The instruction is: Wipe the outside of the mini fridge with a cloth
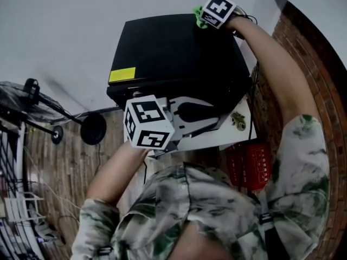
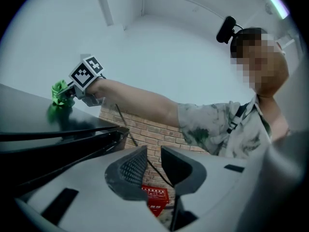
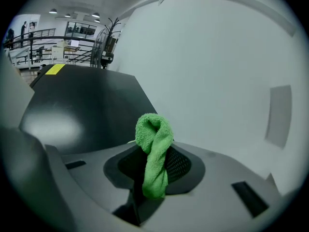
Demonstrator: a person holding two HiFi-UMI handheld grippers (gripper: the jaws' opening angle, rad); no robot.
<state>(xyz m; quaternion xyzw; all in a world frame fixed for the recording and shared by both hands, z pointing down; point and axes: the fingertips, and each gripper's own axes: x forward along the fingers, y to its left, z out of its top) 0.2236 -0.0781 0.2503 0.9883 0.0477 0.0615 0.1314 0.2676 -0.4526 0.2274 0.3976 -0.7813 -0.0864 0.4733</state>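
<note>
Jaws first, in the head view: your right gripper [image 1: 209, 12] sits at 1 o'clock, over the far right corner of the black mini fridge [image 1: 173, 53]. The green cloth [image 1: 199, 11] pokes out of it toward the lid. Your left gripper [image 1: 195, 115] hangs at the fridge's near edge, about 6 o'clock. A yellow label [image 1: 122, 75] lies at the lid's 8 o'clock corner, with no print legible.

In the left gripper view, those jaws stand a little apart with nothing between them. Through the gap you see brick wall and a red box [image 2: 155, 197] whose white lettering is too small to read.

In the right gripper view, the jaws are clamped on the cloth, which stands up in a folded loop. The lid spreads ahead toward 10 o'clock, its long run leading to the label. Your right hand is the nearer one, so the wipe likely runs that way.
</note>
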